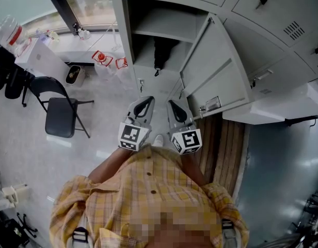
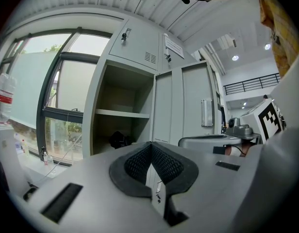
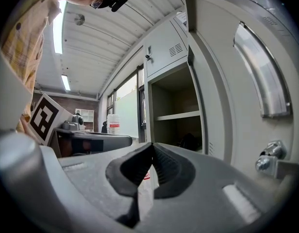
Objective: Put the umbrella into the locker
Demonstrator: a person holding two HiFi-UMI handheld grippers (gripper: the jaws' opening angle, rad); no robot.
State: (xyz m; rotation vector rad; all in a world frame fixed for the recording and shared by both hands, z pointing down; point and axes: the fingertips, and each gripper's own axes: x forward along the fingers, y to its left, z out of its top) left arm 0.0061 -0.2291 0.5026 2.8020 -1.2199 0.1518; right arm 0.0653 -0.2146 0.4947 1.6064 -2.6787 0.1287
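The black folded umbrella lies in the lower compartment of the open grey locker, under its shelf. It shows as a dark lump in the left gripper view and in the right gripper view. The locker door stands swung open to the right. My left gripper and right gripper hang side by side in front of the locker, well short of the umbrella. The left gripper's jaws are shut with nothing in them, and so are the right gripper's.
A black folding chair stands on the floor to the left. A white table with a bottle is at the far left. Closed locker doors with keys run to the right, above wooden slats.
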